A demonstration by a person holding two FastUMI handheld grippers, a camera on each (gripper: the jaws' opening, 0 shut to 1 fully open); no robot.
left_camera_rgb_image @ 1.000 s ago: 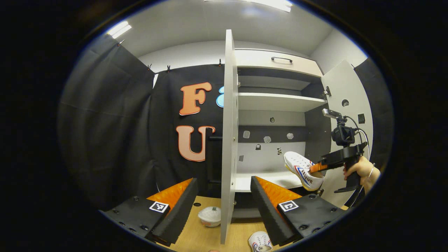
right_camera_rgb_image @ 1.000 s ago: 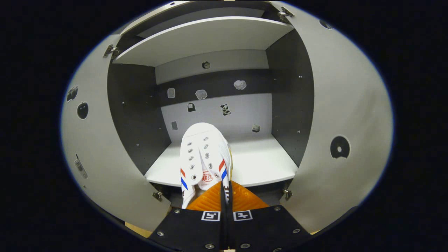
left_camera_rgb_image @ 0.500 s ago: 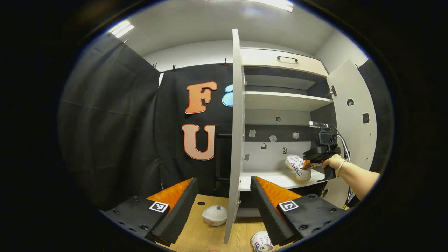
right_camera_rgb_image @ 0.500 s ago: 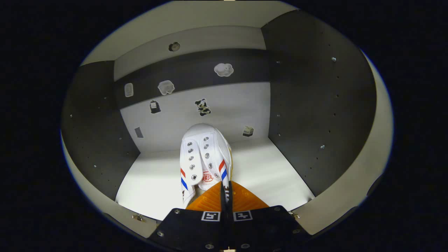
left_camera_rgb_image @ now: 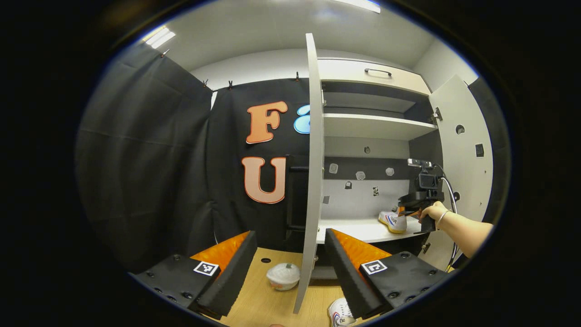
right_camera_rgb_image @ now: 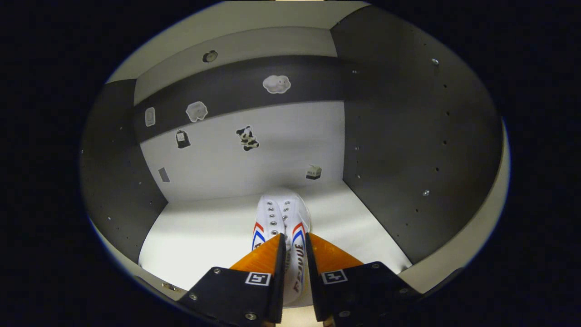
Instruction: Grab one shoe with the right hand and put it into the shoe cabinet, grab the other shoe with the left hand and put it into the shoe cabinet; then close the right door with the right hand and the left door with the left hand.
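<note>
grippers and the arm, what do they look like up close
Each hand-held gripper has two wedge-shaped fingers with ridged inner faces on black bolted plates carrying square black-and-white markers. In the left gripper view, the right hand-held gripper is a black pistol-grip body with a small camera on top and a cable looping down. The person's forearm is bare, with a thin bracelet.

My right gripper [right_camera_rgb_image: 292,254] reaches forward at a level pitch, its fingers [right_camera_rgb_image: 268,263] a narrow gap apart — whether they press on anything I cannot tell. In the left gripper view that same tool sits well off to the right, my right hand [left_camera_rgb_image: 433,212] wrapped around its handle, forearm stretched out straight behind it. My left gripper [left_camera_rgb_image: 290,259] hangs back, low, pointing ahead — fingers [left_camera_rgb_image: 229,268] spread wide with nothing between them.
</note>
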